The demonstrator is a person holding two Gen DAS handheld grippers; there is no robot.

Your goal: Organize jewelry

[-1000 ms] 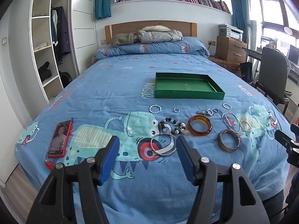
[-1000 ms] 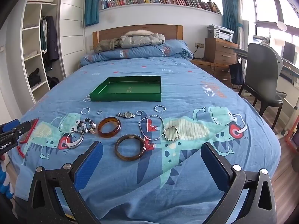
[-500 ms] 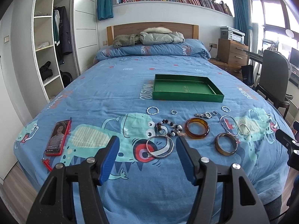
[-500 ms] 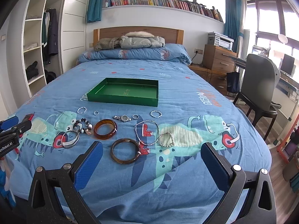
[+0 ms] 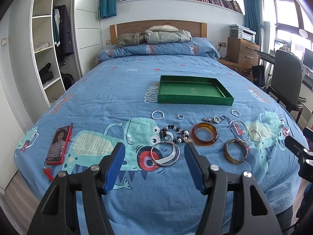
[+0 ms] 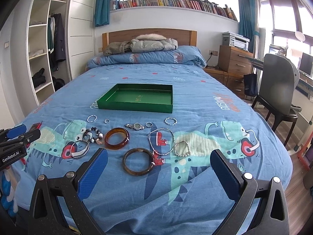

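Jewelry is lying untouched; I am lining my left gripper (image 5: 154,154), jaws apart, on the thin silver bangle (image 5: 165,153), right gripper (image 6: 158,161) spread wide; closing comes next.

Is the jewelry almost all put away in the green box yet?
Not yet, it has barely started. The green box is empty. Nothing is in hand: the left gripper and right gripper are both open and hold nothing. Everything is left on the blanket: the silver bangle in front of the left fingers, two amber bangles, the bead bracelet, the watch, chains and small rings.
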